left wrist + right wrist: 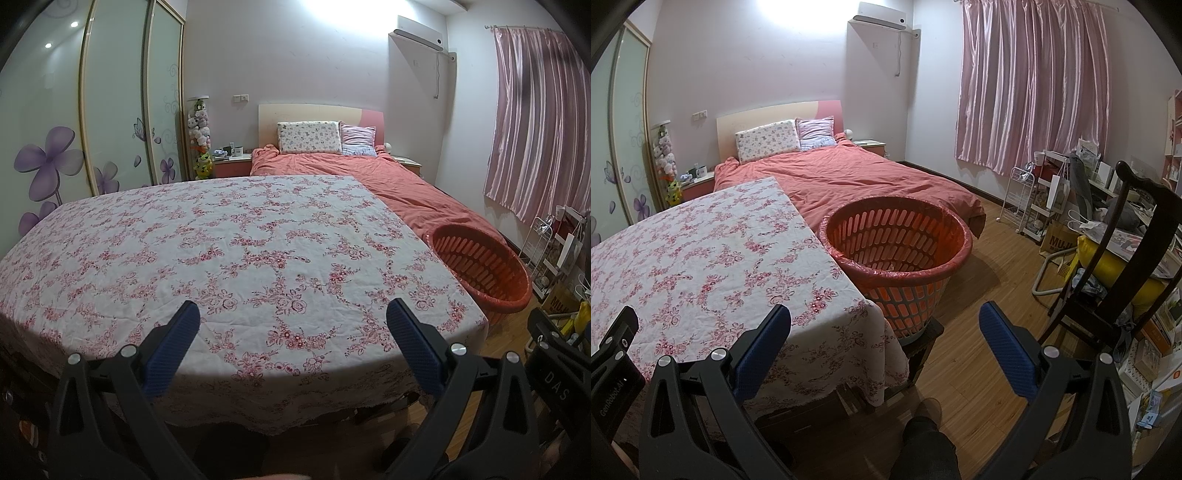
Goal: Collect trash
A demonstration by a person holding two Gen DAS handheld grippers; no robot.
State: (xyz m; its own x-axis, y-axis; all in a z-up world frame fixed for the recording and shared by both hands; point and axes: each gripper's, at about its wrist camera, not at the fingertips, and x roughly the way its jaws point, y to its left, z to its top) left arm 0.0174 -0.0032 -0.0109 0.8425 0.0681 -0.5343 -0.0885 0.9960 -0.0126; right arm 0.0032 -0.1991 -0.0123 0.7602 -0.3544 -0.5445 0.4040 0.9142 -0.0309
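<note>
Trash is what the task calls for, yet none shows on the floral tablecloth (236, 251) in either wrist view; the cloth-covered table top lies bare from edge to edge. The only item tied to the task is the orange basket (897, 236), lined with a thin red bag whose edge is folded over the rim. It stands just beside the table's right edge, raised on what looks like a dark stool, probably so that scraps can be dropped in from table height without a long reach. Something pale may lie at the bottom of the basket, but through the slats and liner it is too dim to tell.

The left gripper (293, 314) hovers over the near edge of the table, its blue-padded fingers spread wide and holding nothing. The right gripper (884, 317) hangs beyond the table's near right corner, pointed toward the basket, equally wide and empty; below it a dark trouser leg (929, 446) and a shoe show on the wooden floor (993, 258).

Judging by the clear table and two empty grippers, either the collecting is finished or no piece has been set out yet. Behind lie a bed with a coral cover (849, 173), pink curtains (1034, 85) and a cluttered shelf (1049, 192) at the right.
</note>
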